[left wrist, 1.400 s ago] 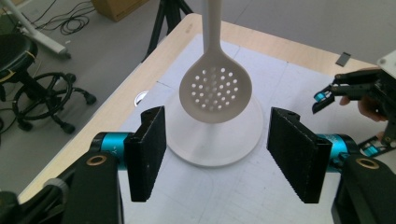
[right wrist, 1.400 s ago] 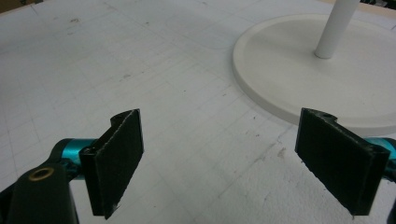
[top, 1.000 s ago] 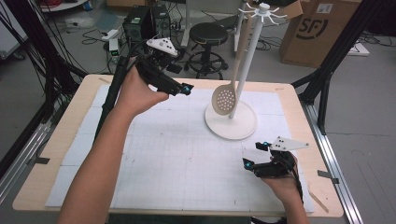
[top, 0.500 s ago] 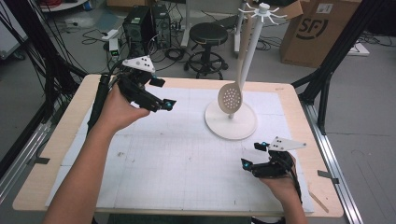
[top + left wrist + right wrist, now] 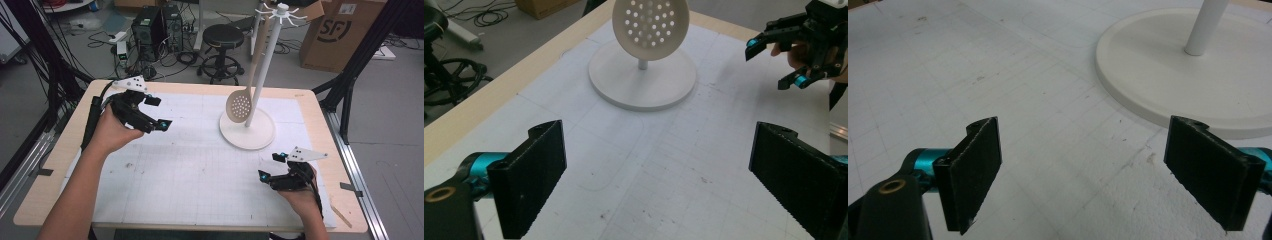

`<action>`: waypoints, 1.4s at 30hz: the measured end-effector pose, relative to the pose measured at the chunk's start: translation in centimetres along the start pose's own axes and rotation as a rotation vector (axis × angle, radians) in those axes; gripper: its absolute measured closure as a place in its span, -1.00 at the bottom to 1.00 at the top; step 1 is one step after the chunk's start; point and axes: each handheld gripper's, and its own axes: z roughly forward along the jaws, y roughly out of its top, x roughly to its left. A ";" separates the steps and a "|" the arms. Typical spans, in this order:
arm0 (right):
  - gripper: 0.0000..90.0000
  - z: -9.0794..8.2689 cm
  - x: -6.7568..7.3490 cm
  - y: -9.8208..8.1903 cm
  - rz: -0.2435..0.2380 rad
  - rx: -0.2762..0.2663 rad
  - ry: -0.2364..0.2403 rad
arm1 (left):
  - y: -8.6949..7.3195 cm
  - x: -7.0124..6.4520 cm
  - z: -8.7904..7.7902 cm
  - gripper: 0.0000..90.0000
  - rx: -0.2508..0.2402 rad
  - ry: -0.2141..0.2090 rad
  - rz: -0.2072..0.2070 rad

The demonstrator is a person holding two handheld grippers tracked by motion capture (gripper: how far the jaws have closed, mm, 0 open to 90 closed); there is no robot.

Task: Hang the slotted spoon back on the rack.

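A white hook stand [image 5: 265,65] rises from a round base [image 5: 247,132] at the back right of the table. A white slotted spoon [image 5: 240,106] hangs from it, its bowl just above the base; the left gripper view shows the same spoon [image 5: 651,22] head-on. My left gripper [image 5: 160,112] hovers over the mat's left side, pointing toward the stand. Its jaws have just been opening and nothing is between them [image 5: 659,180]. My right gripper [image 5: 270,166] rests near the front right, open and empty [image 5: 1088,170], close to the base [image 5: 1198,85].
A white gridded mat [image 5: 200,170] covers the wooden table [image 5: 60,165]. A thin wooden stick [image 5: 342,215] lies at the front right edge. Behind the table stand a black stool [image 5: 222,37], a computer [image 5: 150,25] and a cardboard box [image 5: 337,35].
My left gripper has moved left and down, away from the spoon, and its jaws stand wider. The right gripper and the spoon have stayed put.
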 end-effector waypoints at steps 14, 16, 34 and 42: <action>-0.69 0.1 0.1 0.1 -0.003 0.001 -0.004 | -5.0 -1.9 -2.1 -0.85 -0.087 -0.025 0.006; -0.69 0.1 0.2 0.1 -0.003 0.002 -0.002 | -6.0 -2.1 -1.9 -0.85 -0.084 -0.033 0.002; -0.69 0.3 -0.2 0.0 0.001 0.001 -0.004 | -10.5 -2.1 -2.0 -0.96 -0.116 -0.015 -0.049; -0.69 0.1 -0.3 -0.1 0.001 -0.002 -0.006 | -11.6 -2.0 -2.5 -0.96 -0.146 -0.013 -0.065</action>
